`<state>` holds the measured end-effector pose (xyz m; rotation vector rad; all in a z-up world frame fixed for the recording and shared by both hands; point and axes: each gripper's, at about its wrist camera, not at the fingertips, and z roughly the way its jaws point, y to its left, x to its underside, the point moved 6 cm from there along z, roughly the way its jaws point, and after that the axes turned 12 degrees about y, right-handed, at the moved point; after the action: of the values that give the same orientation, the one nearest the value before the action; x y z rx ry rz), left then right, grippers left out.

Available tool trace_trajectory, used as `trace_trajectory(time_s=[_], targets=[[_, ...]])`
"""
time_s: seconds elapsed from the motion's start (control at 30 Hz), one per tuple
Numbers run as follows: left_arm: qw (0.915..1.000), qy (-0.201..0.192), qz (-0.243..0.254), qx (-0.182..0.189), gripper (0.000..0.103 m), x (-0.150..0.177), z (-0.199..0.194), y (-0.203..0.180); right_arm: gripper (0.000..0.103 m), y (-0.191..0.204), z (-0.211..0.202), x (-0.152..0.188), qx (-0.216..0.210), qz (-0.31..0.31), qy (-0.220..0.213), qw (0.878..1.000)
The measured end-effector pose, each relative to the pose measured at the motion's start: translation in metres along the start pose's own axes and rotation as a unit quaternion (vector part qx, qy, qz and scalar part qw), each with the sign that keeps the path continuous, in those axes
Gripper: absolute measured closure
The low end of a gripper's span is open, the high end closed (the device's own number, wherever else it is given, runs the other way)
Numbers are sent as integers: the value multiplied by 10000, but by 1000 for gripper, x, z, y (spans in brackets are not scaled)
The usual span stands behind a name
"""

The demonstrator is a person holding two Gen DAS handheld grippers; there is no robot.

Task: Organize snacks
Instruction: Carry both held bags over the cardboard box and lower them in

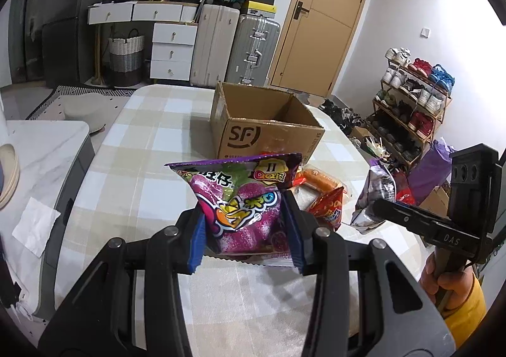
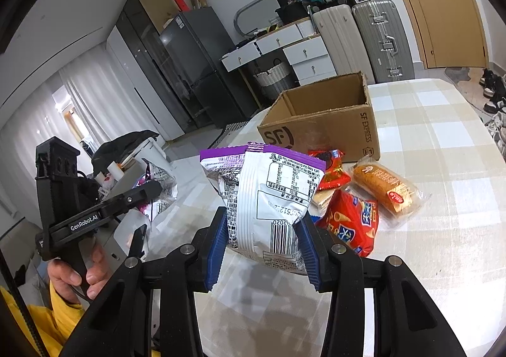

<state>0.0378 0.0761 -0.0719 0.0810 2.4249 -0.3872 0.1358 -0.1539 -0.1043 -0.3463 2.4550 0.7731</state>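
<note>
Two snack bags [image 1: 240, 202] [image 2: 268, 199] between jaws

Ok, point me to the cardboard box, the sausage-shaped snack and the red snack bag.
cardboard box [image 2: 319, 132]: right wrist view, front wall.
sausage-shaped snack [image 2: 384, 187]: right wrist view, middle of its wrapper.
red snack bag [image 2: 354, 225]: right wrist view, printed front.

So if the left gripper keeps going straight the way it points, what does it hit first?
Probably the loose snacks on the table, then the cardboard box behind them. The left gripper is shut on a purple snack bag, and depth is hard to judge.
</note>
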Motion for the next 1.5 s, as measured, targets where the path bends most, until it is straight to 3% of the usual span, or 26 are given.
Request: trace_trajectory(time_s=[0.4,0.83,1.17,1.5], targets=[[9996,27,292,8,63,-44,20,-27,60,0,5,-33,46,-252,-111,9996],[9986,-38,536,12,63,-136,72,-48,60,-6,13,-122,72,-317,-284,9991],[9989,236,392,-41,63,-220,135,-49,60,-35,38,-195,261,50,-67,9996],[9982,591,63,-48,63,-279,213,-33,60,-67,72,-227,242,383,256,9986]])
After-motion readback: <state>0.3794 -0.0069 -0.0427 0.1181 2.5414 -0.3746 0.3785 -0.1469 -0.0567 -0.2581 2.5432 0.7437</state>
